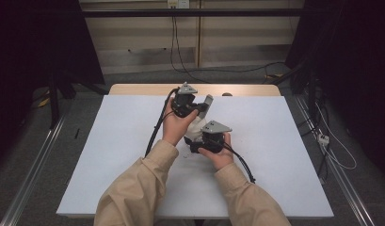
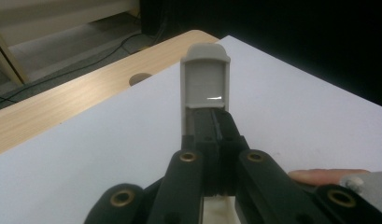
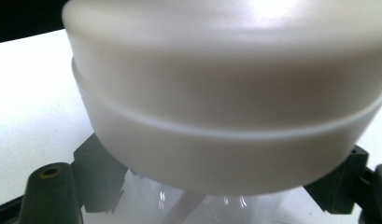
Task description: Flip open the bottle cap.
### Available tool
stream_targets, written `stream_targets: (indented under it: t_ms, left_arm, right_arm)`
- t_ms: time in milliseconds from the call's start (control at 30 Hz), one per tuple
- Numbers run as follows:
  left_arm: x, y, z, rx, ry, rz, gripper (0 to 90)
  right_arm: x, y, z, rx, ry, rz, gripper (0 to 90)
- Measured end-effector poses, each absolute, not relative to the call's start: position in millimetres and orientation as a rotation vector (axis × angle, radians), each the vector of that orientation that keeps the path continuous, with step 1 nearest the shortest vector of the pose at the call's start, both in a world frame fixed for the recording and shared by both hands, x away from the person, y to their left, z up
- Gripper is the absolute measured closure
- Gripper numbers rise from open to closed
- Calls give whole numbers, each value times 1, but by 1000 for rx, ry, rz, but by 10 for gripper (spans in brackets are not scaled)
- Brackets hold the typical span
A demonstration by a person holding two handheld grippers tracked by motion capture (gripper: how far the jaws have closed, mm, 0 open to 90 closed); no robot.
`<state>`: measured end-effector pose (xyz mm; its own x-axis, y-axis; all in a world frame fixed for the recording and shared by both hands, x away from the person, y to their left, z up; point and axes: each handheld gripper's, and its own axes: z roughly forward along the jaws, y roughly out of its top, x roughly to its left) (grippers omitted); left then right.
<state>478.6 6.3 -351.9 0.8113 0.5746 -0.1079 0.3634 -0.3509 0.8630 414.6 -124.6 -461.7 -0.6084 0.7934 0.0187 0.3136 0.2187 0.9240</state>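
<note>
A person's left hand holds my left gripper [image 1: 199,108] over the middle of the white board [image 1: 110,155]. Its jaws are shut on the lower end of a flat grey plastic piece [image 1: 207,100], which sticks out beyond the fingertips. In the left gripper view that grey piece [image 2: 205,77] rises straight from my left gripper [image 2: 212,119]. My right gripper [image 1: 196,143] sits just in front of it, shut on a white-capped clear container [image 1: 196,131]. The right gripper view has the broad white cap [image 3: 226,93] close up, the clear body [image 3: 198,205] below it, and my right gripper [image 3: 221,189] closed on either side.
The white board lies on a light wooden table [image 1: 133,89] with a round hole [image 2: 141,78] near its far edge. Black cables [image 1: 155,129] trail from both grippers across the board. Beyond the table are floor cables [image 1: 228,70] and dark curtains at both sides.
</note>
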Motion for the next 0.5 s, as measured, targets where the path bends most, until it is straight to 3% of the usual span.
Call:
stream_targets:
  t_ms: [500]
  left_arm:
    - [483,1,-358,1988,707,257,900]
  right_arm:
    - [414,-124,-462,1015,2035,1368,189]
